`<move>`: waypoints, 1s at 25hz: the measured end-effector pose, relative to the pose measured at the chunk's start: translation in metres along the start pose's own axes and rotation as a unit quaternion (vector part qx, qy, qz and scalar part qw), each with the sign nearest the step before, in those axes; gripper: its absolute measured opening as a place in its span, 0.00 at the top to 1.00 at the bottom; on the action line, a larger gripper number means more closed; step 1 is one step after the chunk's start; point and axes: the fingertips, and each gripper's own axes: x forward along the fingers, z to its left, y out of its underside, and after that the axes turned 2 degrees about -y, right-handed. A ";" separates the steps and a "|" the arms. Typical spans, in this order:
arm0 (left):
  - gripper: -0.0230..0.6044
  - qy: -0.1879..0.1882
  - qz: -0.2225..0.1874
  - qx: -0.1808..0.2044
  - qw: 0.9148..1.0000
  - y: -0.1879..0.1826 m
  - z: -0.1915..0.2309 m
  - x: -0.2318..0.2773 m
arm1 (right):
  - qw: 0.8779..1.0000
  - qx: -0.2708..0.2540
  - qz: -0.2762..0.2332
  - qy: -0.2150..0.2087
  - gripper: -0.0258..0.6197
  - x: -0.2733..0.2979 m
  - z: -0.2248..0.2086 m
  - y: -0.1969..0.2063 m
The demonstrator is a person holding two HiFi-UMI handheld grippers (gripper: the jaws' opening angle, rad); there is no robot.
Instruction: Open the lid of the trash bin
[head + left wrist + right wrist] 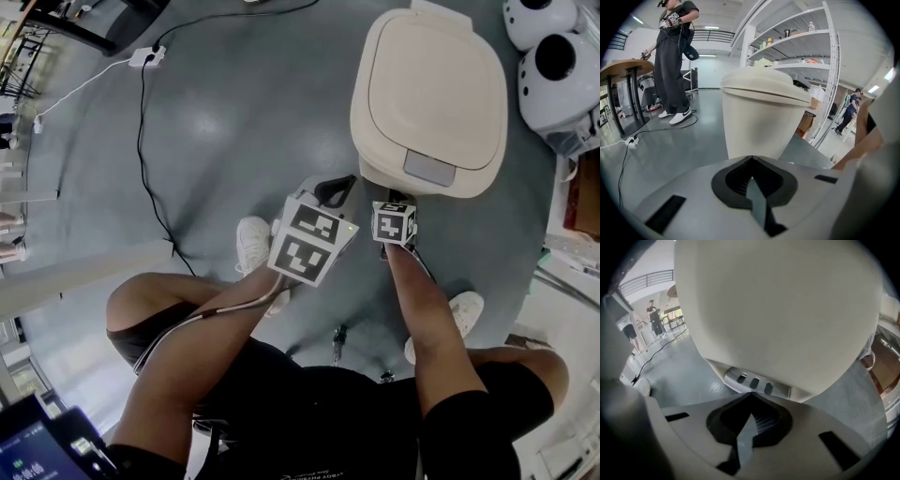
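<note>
A cream trash bin (429, 94) stands on the grey floor with its lid (436, 80) down and a grey tab (429, 169) at the lid's front edge. In the left gripper view the trash bin (761, 117) rises just ahead, lid closed. At its foot a grey pedal (757, 383) with three slots shows in the right gripper view. My right gripper (752, 392) is shut and empty, its tip just short of that pedal. The right gripper (395, 211) sits under the bin's front rim. My left gripper (751, 157) is shut on nothing; the left gripper (333, 192) hovers left of the bin's base.
A black cable (145, 159) runs from a white power strip (147, 57) across the floor on the left. White domed objects (558, 80) stand right of the bin. My white shoes (251, 244) are below the grippers. Shelving (811, 51) and a standing person (672, 61) lie beyond.
</note>
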 end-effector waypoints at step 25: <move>0.96 -0.007 0.012 -0.019 1.000 0.002 0.009 0.006 | 0.999 0.009 0.037 -0.015 0.95 0.007 0.006 0.008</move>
